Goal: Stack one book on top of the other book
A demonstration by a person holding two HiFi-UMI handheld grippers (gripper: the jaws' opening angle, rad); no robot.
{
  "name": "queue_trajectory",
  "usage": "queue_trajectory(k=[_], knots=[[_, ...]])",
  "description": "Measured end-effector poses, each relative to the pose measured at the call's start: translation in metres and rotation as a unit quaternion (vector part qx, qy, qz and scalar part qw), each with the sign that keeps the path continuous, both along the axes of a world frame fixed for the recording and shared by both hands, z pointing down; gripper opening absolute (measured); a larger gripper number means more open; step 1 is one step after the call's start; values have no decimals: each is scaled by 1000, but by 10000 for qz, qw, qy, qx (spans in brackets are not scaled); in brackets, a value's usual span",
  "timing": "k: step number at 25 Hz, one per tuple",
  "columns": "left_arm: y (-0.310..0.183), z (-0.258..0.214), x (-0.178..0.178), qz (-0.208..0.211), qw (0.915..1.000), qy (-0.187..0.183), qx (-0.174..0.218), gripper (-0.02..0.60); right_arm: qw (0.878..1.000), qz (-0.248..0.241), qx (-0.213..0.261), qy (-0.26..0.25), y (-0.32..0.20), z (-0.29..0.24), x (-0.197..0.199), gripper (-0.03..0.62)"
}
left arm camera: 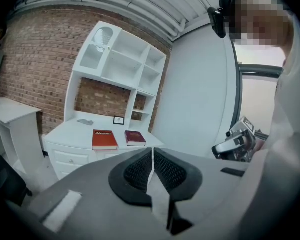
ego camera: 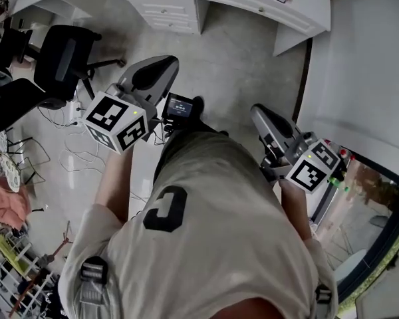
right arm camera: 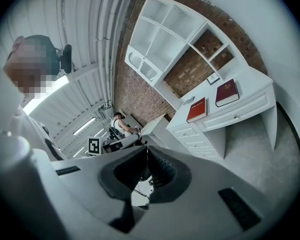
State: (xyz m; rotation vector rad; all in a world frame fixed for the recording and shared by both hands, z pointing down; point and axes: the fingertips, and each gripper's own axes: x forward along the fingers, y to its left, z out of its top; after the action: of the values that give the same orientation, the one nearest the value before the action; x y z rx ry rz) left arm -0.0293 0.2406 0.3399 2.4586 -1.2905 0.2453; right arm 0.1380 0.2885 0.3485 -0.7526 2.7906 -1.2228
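1. Left gripper view: the left gripper (left arm camera: 152, 154) is showing its two dark ribbed jaws pressed together with nothing between them.
2. The right gripper (right arm camera: 147, 156) is likewise keeping its jaws together and carrying nothing.
3. The bright red hardcover book (left arm camera: 104, 139) and the dark maroon hardcover book (left arm camera: 135, 138) are lying flat, side by side and just apart, on the white desk with drawers (left arm camera: 70, 132). The red one is lying on the left.
4. Each book is lying with its long axis running near to far across the desk.
5. Both books are sitting well apart from the grippers, far ahead across the bare floor, so nothing is being stacked yet.
6. In the head view the left gripper is reaching a little farther toward the desk. The maroon book is lying almost straight ahead of the right gripper, and the red one between the two.
7. Judging from this, either hand is going to need its jaws parted before taking a book by its near short edge.
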Motion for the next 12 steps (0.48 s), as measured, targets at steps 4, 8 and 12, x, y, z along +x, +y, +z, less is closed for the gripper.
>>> queue_trajectory(k=[4, 8, 12], knots=[[-1, -8, -15, 49, 9999, -13, 110, 14, 9996, -189, 166, 153, -3, -9, -24, 5], [-19, -13, -74, -192, 9997, 70, 149, 14, 9977, -515, 271, 349, -29, -18, -80, 5], [-43, -8, -135, -451, 9988, 135, 114, 14, 9967, -703, 209, 347, -62, -15, -133, 5]])
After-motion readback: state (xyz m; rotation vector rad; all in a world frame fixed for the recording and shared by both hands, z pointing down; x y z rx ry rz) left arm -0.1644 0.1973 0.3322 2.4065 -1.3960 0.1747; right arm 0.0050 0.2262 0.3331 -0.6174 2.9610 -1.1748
